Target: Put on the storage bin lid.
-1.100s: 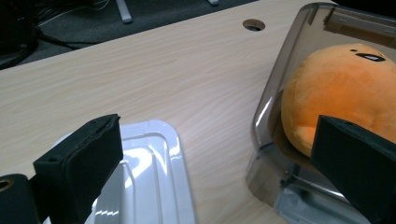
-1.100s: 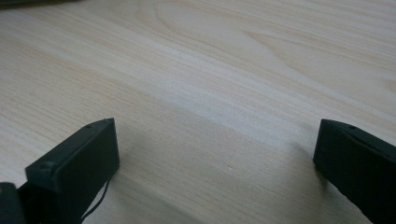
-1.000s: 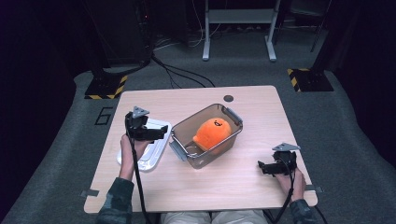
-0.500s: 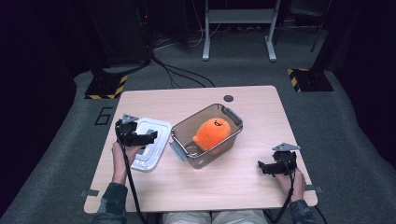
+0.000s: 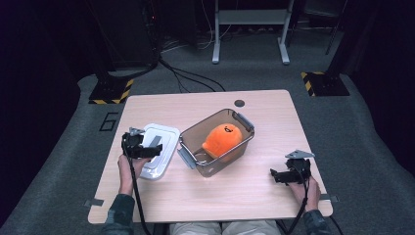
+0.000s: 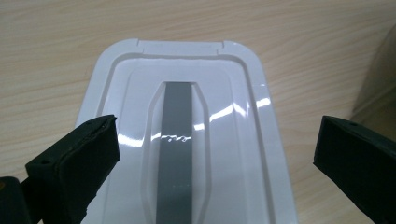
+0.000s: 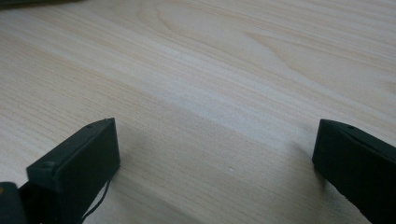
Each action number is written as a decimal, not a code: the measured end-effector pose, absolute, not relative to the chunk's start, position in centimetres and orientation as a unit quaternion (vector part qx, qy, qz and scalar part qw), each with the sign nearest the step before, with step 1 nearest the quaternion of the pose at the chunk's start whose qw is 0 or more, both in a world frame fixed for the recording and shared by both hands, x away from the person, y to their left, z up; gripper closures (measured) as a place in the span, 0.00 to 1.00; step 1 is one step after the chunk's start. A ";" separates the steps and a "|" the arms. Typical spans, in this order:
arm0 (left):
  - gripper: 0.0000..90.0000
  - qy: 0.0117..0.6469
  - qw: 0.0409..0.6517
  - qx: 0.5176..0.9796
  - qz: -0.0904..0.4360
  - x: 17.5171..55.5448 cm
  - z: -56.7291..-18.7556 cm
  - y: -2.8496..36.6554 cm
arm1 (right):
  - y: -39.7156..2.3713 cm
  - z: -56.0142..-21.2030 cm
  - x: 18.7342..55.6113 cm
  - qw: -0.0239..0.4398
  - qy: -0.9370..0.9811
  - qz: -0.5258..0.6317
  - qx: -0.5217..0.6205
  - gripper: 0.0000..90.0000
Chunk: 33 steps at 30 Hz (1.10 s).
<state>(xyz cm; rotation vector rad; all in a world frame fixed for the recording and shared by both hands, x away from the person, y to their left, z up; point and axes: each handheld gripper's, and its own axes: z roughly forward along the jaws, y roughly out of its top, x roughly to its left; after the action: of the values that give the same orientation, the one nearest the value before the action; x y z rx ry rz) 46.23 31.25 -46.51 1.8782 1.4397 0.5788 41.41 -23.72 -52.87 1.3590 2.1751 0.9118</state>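
The white lid (image 6: 187,154) lies flat at the left of the tabletop (image 5: 205,200). The left claw (image 5: 142,147) hangs wide open and empty above it. The lid looks light, stiff and slippery; grab its edge.

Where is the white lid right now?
In the high view, the white lid lies flat on the table's left side, beside the clear container, under the open left claw.

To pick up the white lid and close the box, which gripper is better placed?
Left. The left gripper hangs open right over the white lid, beside the box; the right gripper is over bare table.
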 end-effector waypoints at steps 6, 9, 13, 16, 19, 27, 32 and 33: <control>0.01 0.563 0.326 0.729 0.214 47.1 -48.0 31.8 | -23.7 -52.9 41.4 0.208 0.782 0.328 0.488 0.00; 0.05 0.571 0.319 0.728 0.206 47.5 -48.8 32.0 | -23.7 -52.9 41.4 0.208 0.782 0.328 0.488 0.00; 0.18 0.572 0.315 0.730 0.201 48.0 -49.6 32.1 | -23.7 -52.9 41.4 0.208 0.782 0.328 0.488 0.00; 0.27 0.571 0.312 0.733 0.198 48.1 -50.1 32.2 | -23.7 -52.9 41.4 0.209 0.782 0.328 0.488 0.00; 0.40 0.574 0.310 0.731 0.200 48.2 -50.4 32.4 | -23.7 -52.9 41.4 0.208 0.782 0.328 0.488 0.00; 0.66 0.578 0.303 0.729 0.207 48.2 -50.5 32.6 | -23.7 -52.9 41.4 0.208 0.782 0.328 0.487 0.00; 0.73 0.570 0.293 0.737 0.214 48.1 -50.4 32.2 | -23.7 -52.9 41.4 0.208 0.782 0.328 0.487 0.00; 0.73 0.568 0.294 0.738 0.217 48.1 -50.4 32.1 | -23.7 -52.9 41.4 0.207 0.782 0.329 0.487 0.00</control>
<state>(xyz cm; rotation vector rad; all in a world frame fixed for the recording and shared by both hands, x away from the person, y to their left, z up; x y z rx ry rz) 48.14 32.14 -50.45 1.9638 1.5114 0.5763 41.44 -23.70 -52.87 1.3561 2.1780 0.9154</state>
